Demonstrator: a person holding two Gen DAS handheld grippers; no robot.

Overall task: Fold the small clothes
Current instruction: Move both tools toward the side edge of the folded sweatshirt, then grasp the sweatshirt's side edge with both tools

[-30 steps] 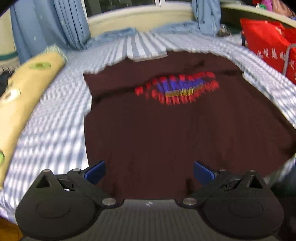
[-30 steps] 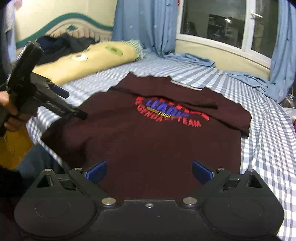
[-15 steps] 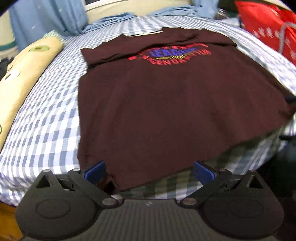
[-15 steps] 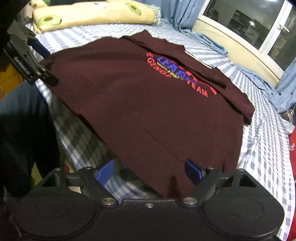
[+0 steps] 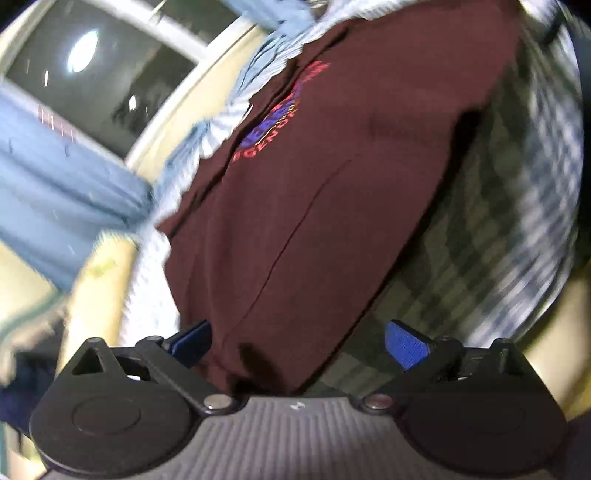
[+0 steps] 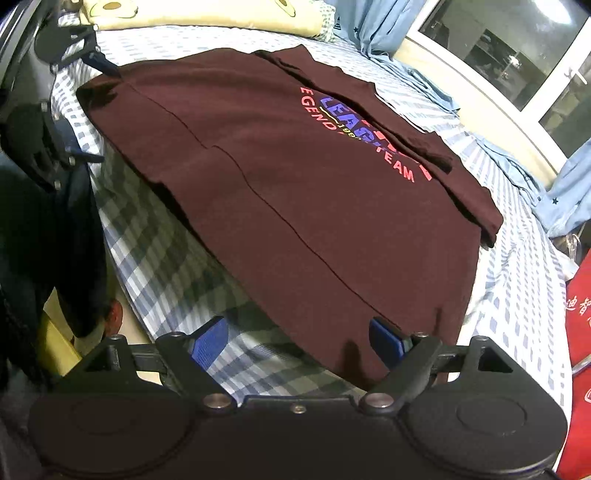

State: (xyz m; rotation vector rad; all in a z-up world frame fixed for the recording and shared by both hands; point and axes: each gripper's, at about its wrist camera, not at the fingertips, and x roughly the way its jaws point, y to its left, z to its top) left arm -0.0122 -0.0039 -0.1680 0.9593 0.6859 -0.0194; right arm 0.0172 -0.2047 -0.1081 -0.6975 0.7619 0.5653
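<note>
Two grippers at the near hem of a maroon T-shirt, spread flat on a blue-and-white checked bedsheet, printed chest uppermost, collar toward the window. Left gripper: jaws wide, blue pads well apart, one hem corner of the shirt lying between them, not pinched; view tilted and blurred. Right gripper: jaws likewise wide, opposite hem corner reaching just beside the right-hand pad, sheet showing between the fingers. Yellow pillow along the far edge, blue curtain by the window, red bag at the right.
</note>
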